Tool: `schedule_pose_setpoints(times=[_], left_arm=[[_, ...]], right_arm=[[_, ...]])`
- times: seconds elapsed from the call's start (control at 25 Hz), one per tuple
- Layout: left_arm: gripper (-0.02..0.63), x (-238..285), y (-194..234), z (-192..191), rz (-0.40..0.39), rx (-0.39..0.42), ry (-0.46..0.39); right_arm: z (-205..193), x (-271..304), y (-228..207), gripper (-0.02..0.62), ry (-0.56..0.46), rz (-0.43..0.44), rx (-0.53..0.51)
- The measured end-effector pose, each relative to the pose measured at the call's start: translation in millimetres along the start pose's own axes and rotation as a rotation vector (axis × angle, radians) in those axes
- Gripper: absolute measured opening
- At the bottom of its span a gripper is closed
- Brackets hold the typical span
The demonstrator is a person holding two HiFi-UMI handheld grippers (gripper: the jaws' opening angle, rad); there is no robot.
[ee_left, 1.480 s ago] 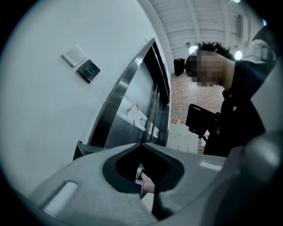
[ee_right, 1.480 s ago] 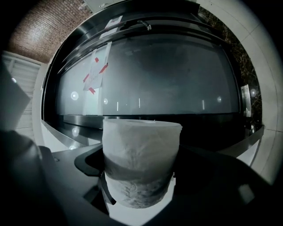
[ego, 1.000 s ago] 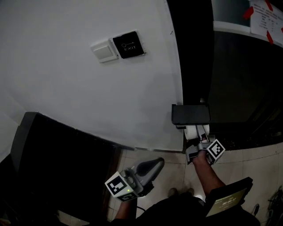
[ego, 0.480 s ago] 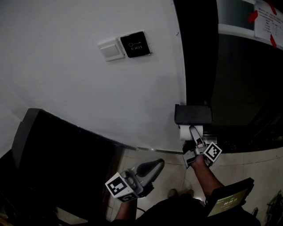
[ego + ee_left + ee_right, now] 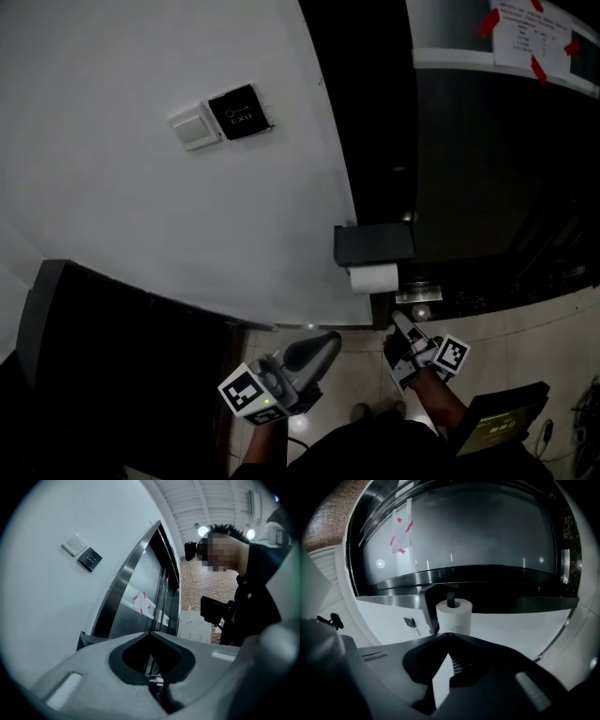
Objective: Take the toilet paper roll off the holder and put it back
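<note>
My left gripper (image 5: 326, 343) sits low near my waist, tilted up and to the right, marker cube (image 5: 246, 394) facing the head camera. In the left gripper view its jaws are closed tip to tip, with nothing between them. My right gripper (image 5: 399, 320) is held further out and points up and slightly left, its marker cube (image 5: 451, 354) behind the jaws and my bare right forearm (image 5: 437, 405) stretched out behind it. In the right gripper view those jaws meet at the tips too.
</note>
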State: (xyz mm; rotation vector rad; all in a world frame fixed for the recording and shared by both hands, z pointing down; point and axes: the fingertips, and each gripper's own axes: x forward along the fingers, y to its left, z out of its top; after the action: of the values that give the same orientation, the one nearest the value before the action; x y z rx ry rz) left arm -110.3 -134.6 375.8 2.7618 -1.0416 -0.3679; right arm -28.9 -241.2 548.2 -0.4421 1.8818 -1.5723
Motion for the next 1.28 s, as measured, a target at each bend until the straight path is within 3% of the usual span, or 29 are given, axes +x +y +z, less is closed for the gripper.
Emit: schedule_pose_setpoints(times=[0.16, 0.28, 0.48, 0.56, 0.8, 1.28], left_arm=[[0.0, 19, -7, 4, -0.066, 0.007, -0.012], [0.0, 33, -16, 8, -0.126, 0.014, -0.036], [0.0, 49, -27, 18, -0.193, 0.033, -0.065], [0.0, 52, -32, 21, -0.21, 0.041, -0.079], [0.0, 53, -40, 26, -0.24, 0.047, -0.106], [0.0, 51, -41, 26, -0.24, 0.043, -0.101]], right_arm=[[13, -15, 64, 0.0, 0.014, 0.151, -0.145], [19, -18, 122, 0.0, 0.067, 0.233, -0.393], [17, -20, 197, 0.001, 0.156, 0.266, -0.895], [11, -20, 217, 0.0, 0.173, 0.273, -1.008], [-17, -21, 259, 0.0, 0.177, 0.357, -1.13], [-29, -18, 248, 0.0, 0.211, 0.328, -1.206]])
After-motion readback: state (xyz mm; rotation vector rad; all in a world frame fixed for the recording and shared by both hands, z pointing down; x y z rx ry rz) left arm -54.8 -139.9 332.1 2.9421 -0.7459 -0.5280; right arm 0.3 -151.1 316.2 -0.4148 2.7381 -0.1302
